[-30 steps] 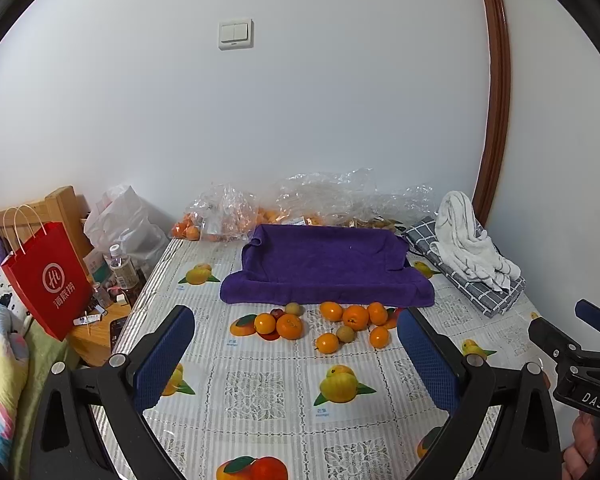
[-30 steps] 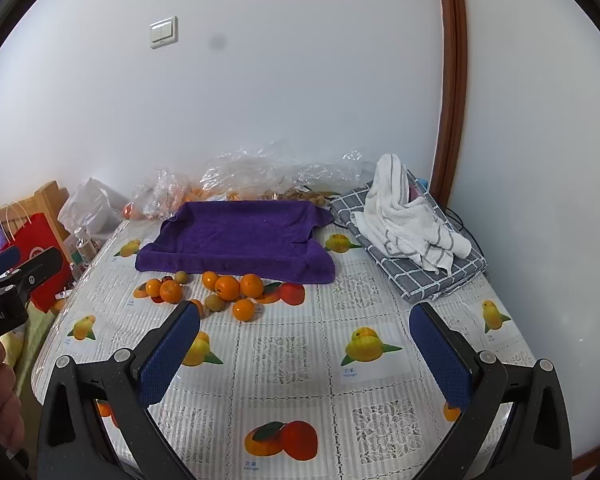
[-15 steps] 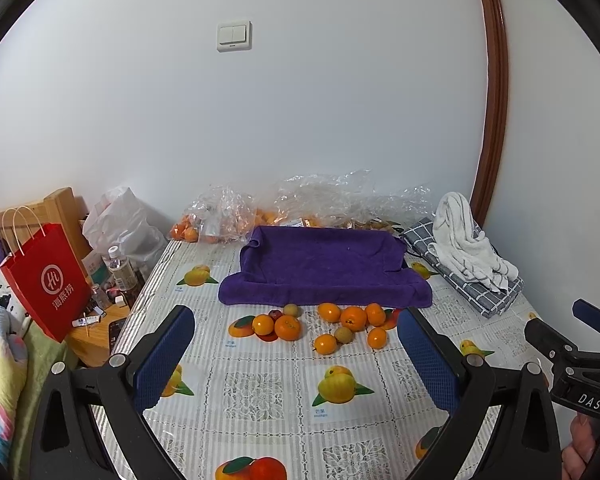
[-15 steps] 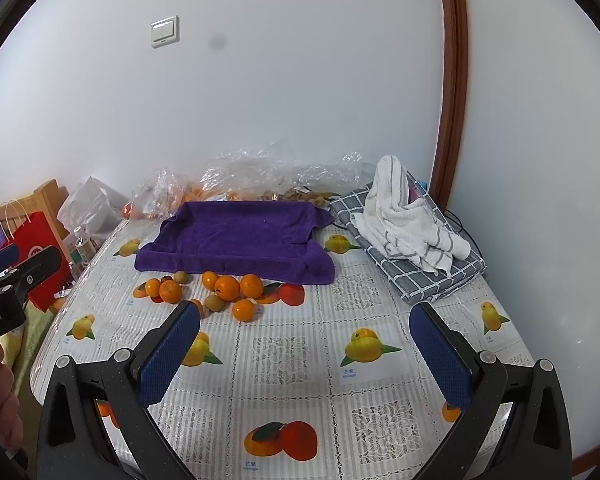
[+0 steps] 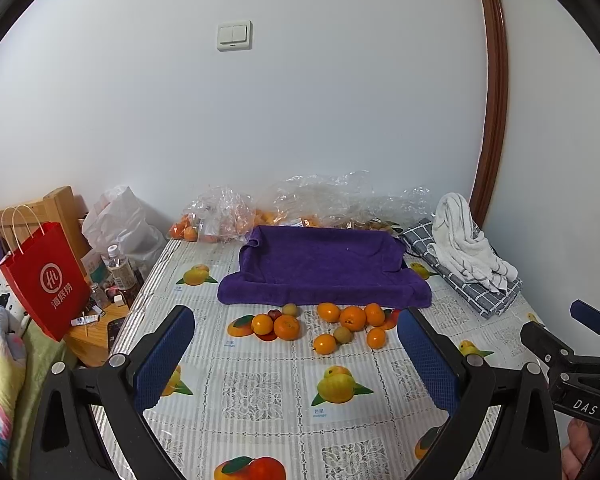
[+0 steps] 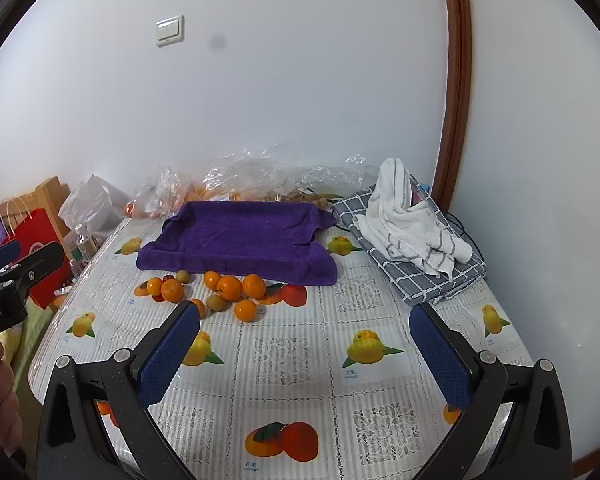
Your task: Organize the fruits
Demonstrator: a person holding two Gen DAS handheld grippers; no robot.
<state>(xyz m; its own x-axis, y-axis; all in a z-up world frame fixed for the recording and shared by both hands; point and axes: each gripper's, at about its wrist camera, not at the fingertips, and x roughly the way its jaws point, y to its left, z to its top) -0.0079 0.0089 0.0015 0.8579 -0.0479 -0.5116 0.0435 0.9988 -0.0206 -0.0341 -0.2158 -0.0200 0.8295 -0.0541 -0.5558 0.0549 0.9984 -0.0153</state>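
Observation:
Several oranges [image 5: 353, 317] and small green-brown fruits [image 5: 343, 334] lie loose on the fruit-print tablecloth [image 5: 252, 392], just in front of a purple towel [image 5: 324, 268] shaped like a shallow tray. The same oranges [image 6: 230, 287] and towel [image 6: 240, 240] show in the right wrist view. My left gripper [image 5: 296, 356] is open and empty, well short of the fruit. My right gripper [image 6: 304, 354] is open and empty, nearer the table's front.
Clear plastic bags with more oranges [image 5: 216, 220] lie behind the towel at the wall. A white striped cloth [image 5: 466, 240] sits on a grey checked cloth [image 5: 492, 296] at the right. A red paper bag [image 5: 46, 280] and bottles [image 5: 120, 270] stand off the table's left edge.
Both grippers have drifted slightly; the view has shifted a little. Nothing on the table has moved and both stay open.

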